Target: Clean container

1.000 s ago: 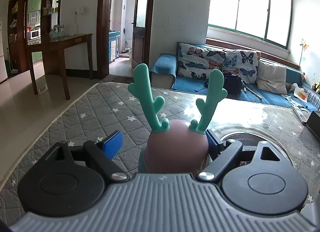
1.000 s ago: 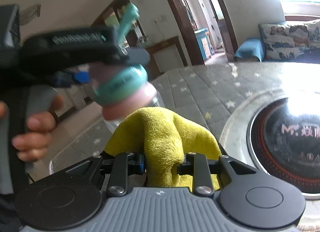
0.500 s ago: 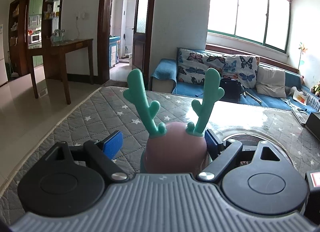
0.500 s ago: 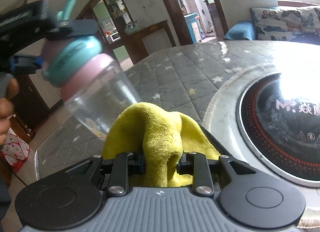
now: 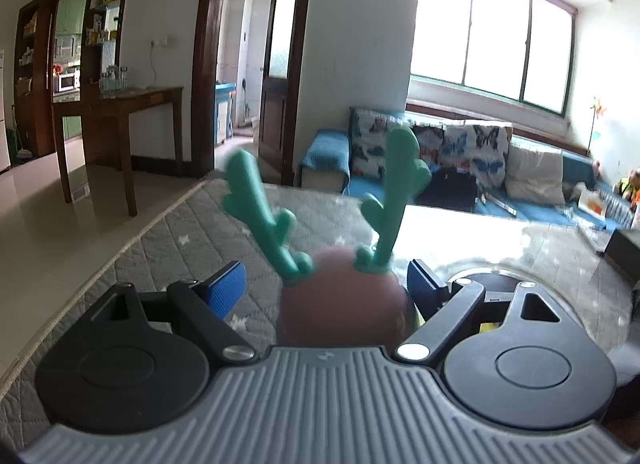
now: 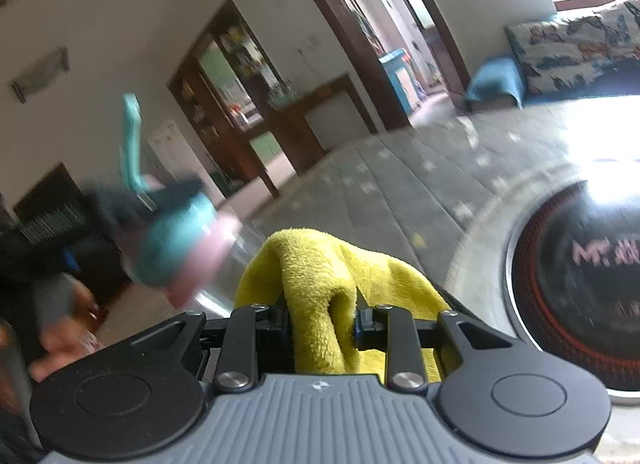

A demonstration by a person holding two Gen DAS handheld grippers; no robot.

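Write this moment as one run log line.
left gripper: holds antler-lid bottle, jaws just closing | right gripper: shut on yellow cloth

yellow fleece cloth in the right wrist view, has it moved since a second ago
Yes. The yellow fleece cloth, clamped in the right gripper, now sits further left of the round black cooktop.

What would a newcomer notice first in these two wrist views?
Probably the pink-domed clear bottle with two green antlers, sitting low between the left claw's blue pads, though its grip is unclear. Next, the fluffy yellow cloth bunched in the shut right claw, just right of that bottle. At far right, a round black cooktop is set into the table.
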